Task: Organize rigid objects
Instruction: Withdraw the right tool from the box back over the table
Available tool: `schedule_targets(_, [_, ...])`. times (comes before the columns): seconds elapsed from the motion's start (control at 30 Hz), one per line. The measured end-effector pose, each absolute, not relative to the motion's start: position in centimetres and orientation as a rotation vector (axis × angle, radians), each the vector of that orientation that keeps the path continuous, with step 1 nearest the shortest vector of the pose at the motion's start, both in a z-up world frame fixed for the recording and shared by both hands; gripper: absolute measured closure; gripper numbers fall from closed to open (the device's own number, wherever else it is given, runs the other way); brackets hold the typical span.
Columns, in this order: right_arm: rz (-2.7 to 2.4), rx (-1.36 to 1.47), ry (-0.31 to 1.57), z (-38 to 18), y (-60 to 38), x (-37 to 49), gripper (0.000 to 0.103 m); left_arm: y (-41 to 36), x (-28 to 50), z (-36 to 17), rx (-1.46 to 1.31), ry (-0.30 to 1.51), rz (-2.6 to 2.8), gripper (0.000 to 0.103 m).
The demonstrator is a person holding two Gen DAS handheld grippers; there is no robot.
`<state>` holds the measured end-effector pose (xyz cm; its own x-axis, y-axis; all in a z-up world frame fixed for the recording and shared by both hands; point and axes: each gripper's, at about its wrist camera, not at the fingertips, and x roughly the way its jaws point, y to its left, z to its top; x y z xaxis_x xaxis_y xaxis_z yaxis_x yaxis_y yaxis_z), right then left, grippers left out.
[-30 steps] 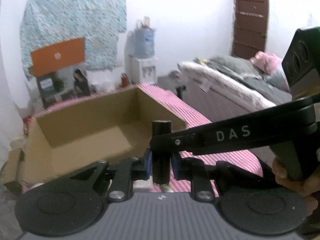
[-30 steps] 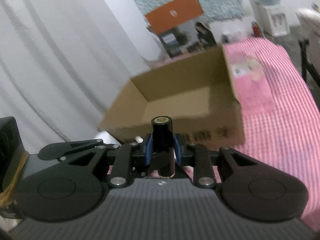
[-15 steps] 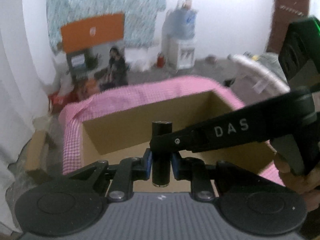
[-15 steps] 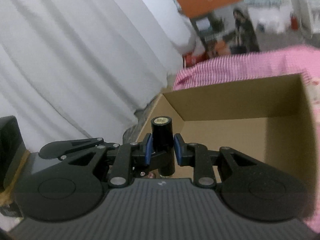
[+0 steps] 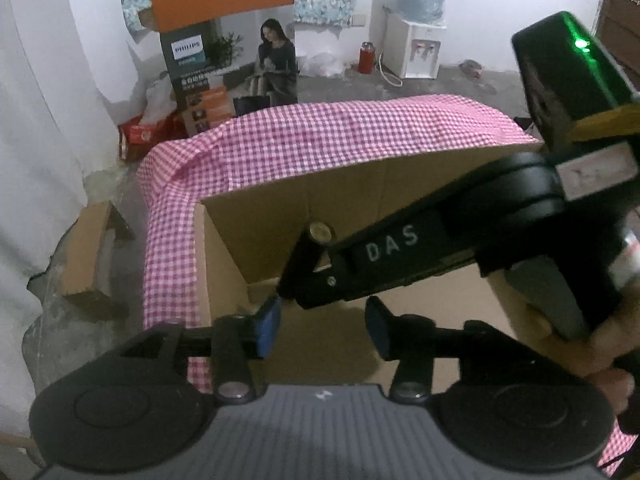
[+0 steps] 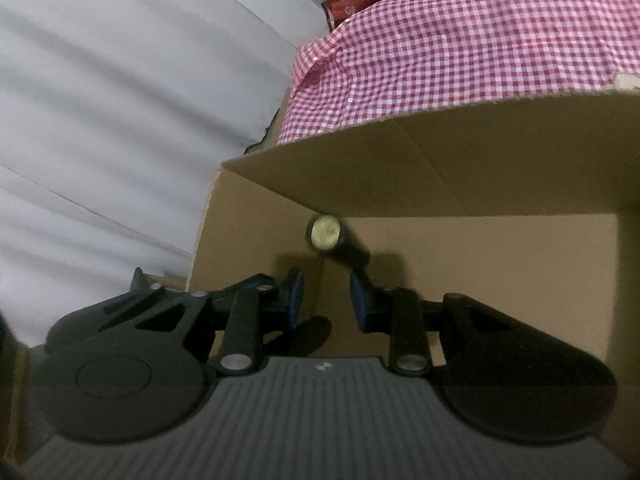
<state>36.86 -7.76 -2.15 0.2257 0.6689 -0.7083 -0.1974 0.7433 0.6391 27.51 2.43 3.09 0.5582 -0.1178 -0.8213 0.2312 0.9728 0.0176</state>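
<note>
Over the gingham cloth (image 5: 320, 136), both opening tools, left tool (image 5: 322, 326) and right tool (image 6: 325, 300), release black cylinders (image 6: 340, 242) into the carton (image 6: 480, 168)

Pink checked cloth (image 5: 320, 140), water dispenser (image 5: 416, 46), white curtain (image 6: 120, 100)

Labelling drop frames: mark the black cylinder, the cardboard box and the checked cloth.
black cylinder (image 6: 338, 242), right wrist view, on its dark side just behind the pale end cap.
cardboard box (image 6: 460, 168), right wrist view, on the inner face of the far wall.
checked cloth (image 5: 340, 140), left wrist view, on the flat stretch behind the box.
</note>
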Motion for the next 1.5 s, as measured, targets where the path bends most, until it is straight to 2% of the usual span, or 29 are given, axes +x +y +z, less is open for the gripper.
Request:
schedule_targets(0.13, [0.622,0.463,1.178,-1.6,-8.3,36.7,0.062,2.5,26.8,4.4,0.122,0.915,-0.211,0.042])
schedule_targets(0.57, [0.614,0.422,0.946,6.8,-13.7,31.5,0.047,2.7,20.7,10.3,0.085,0.741,-0.243,0.028])
schedule_targets(0.67, [0.606,0.394,0.871,9.1,-14.8,29.5,0.037,2.7,18.5,11.7,0.075,0.699,-0.258,0.025])
schedule_targets(0.9, [0.537,0.233,0.669,14.4,-18.4,19.7,0.001,2.8,13.0,13.1,0.052,0.627,-0.311,0.021])
schedule_targets(1.1, [0.38,0.041,0.533,15.2,-20.4,10.2,0.001,2.8,8.8,11.1,0.004,0.64,-0.364,0.021])
schedule_targets(1.27, [0.259,-0.05,0.498,12.9,-21.6,4.9,0.001,2.2,6.3,7.9,-0.007,0.678,-0.386,0.021])
schedule_targets(1.5, [0.34,0.147,0.522,8.9,-24.3,2.3,0.001,2.1,5.0,3.5,-0.026,0.781,-0.408,0.021])
